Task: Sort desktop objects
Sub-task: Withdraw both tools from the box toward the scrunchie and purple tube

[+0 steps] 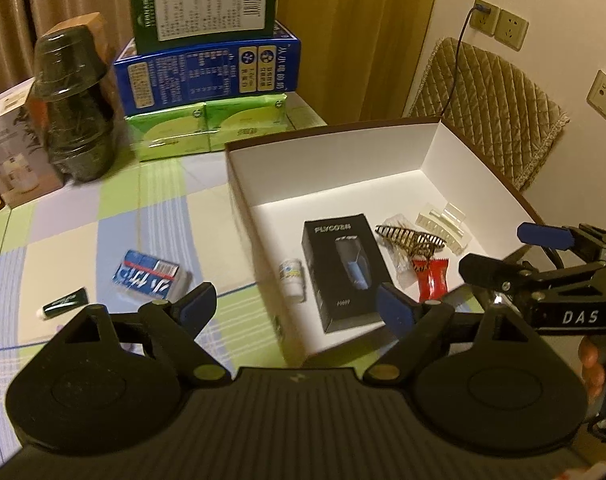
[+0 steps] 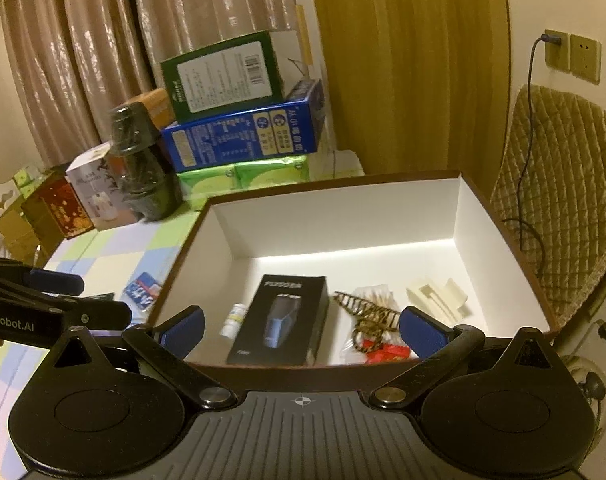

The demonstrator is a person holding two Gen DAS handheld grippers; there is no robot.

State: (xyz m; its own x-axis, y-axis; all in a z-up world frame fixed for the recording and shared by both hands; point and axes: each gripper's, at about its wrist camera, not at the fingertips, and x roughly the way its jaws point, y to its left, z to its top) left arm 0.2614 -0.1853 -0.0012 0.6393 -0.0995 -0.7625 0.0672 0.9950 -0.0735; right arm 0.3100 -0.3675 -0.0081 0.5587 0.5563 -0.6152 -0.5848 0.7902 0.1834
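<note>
An open white-lined box (image 1: 343, 160) (image 2: 343, 216) holds a black shaver box (image 1: 343, 272) (image 2: 283, 320), a small white bottle (image 1: 293, 280) (image 2: 233, 320), a striped hair claw (image 1: 411, 240) (image 2: 367, 312), a clear clip (image 1: 443, 220) (image 2: 439, 296) and a red wrapper (image 1: 433, 282) (image 2: 387, 352). On the checked cloth to its left lie a blue-and-white pack (image 1: 149, 276) (image 2: 143, 290) and a dark green tube (image 1: 65, 302). My left gripper (image 1: 299, 308) (image 2: 83, 298) hangs open over the box's left wall, holding nothing. My right gripper (image 2: 303, 332) (image 1: 511, 252) is open over the near rim, also holding nothing.
Stacked green and blue cartons (image 1: 207, 52) and a dark wrapped container (image 1: 77, 112) stand at the table's back. More gift boxes (image 2: 63, 208) line the left. A quilted chair back (image 1: 491, 108) and wall sockets with a cable (image 1: 483, 12) are to the right.
</note>
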